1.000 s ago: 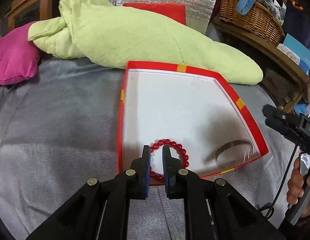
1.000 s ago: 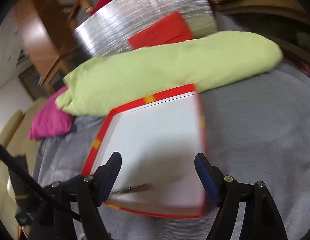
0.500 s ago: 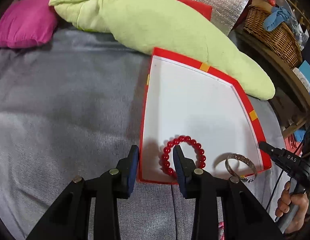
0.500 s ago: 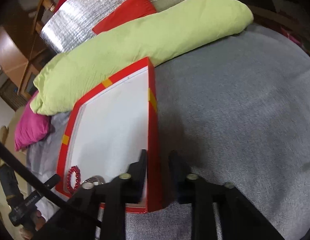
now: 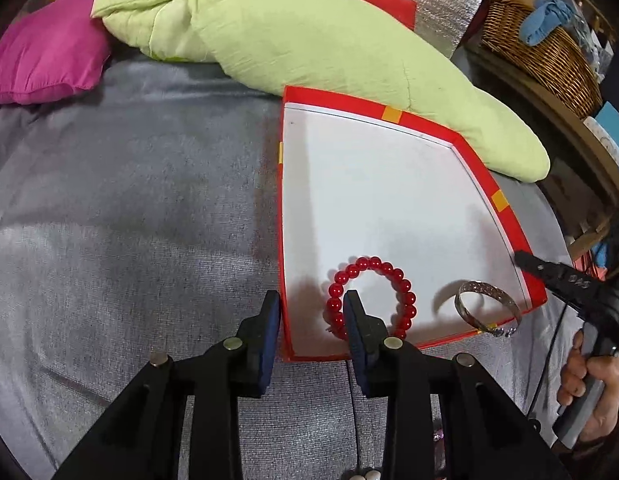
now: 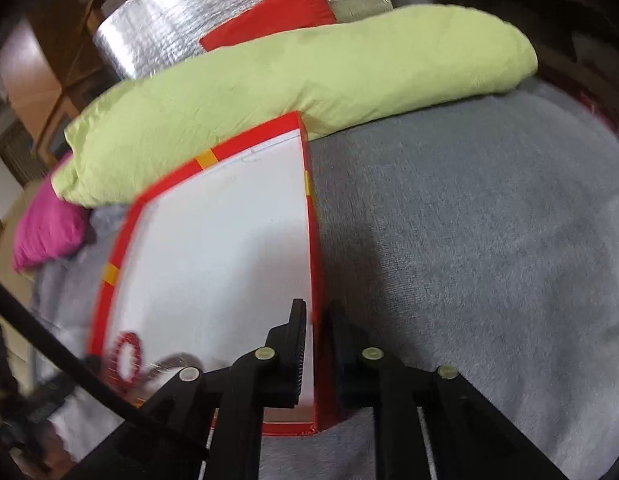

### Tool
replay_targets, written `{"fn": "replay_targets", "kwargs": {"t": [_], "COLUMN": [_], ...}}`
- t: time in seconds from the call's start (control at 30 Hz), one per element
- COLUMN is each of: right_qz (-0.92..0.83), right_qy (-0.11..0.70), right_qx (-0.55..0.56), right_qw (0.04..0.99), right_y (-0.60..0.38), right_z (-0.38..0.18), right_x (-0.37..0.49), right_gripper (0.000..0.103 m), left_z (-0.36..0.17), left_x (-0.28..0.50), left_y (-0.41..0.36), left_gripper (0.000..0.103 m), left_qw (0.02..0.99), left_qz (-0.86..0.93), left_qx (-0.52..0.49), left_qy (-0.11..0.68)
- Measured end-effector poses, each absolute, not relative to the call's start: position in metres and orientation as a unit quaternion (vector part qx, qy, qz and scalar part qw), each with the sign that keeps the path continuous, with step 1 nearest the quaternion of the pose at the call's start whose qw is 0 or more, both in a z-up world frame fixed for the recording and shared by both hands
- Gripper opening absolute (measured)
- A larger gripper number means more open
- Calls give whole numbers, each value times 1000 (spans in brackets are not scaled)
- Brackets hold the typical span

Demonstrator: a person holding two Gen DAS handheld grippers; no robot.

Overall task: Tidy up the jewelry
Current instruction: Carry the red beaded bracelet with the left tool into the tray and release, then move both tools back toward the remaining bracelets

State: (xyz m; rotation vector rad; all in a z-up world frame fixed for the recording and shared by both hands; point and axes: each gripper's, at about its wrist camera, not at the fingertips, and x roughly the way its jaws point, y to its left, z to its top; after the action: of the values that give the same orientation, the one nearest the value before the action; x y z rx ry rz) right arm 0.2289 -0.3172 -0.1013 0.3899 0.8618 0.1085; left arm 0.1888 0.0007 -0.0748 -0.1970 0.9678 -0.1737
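Note:
A red tray [image 5: 389, 114] with a white floor lies on a grey bedspread. A red bead bracelet [image 5: 373, 262] rests near its front left corner. A silver bangle [image 5: 485, 308] leans at the front right corner. My left gripper [image 5: 309, 312] straddles the tray's left wall, one finger outside and one over the bracelet; its jaws are closing and the pads press on nothing. In the right wrist view my right gripper [image 6: 317, 320] is shut on the tray's [image 6: 245, 146] right wall, and the bracelet [image 6: 125, 336] shows blurred at lower left.
A long pale green quilt [image 5: 309, 40] lies against the tray's far edge, with a pink cushion [image 5: 45, 60] to its left. A wicker basket [image 5: 549, 48] stands on a wooden shelf at the right. A person's hand [image 5: 589, 392] holds the right gripper's handle.
My left gripper let go of the bead bracelet and now straddles the tray's left wall. My right gripper went from wide open to shut on the right wall. The bangle has come to rest.

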Motion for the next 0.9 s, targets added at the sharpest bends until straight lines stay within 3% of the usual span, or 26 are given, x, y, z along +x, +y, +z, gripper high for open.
{"fn": "replay_targets", "kwargs": {"t": [0.23,0.5,0.57,0.63,0.9], "right_qz": [135,325,326,304,196], "right_qy": [387,455,474,478,416], "right_qx": [169,209,213,220,292], "right_qw": [896,802,790,794,838], "right_y": [-310,-263,-252,-247,-299], "right_z": [-68,-91,-100,-106,-97], "right_x": [197,183,187,196,205], "right_gripper": [19,19,19,19,21], "left_z": [-55,-53,-51,-50,-45], "left_x": [187,180,176,172,164], "left_y": [-5,-5,-7,-10,-7], "left_gripper": [33,37,48,52,52], "left_qw": [902,907,907,908,910], "left_qz": [-60,-10,-13,-18,-29], "left_qx": [-54,-28,-22,-19,-17], "left_qy": [425,420,420,418,414]}}
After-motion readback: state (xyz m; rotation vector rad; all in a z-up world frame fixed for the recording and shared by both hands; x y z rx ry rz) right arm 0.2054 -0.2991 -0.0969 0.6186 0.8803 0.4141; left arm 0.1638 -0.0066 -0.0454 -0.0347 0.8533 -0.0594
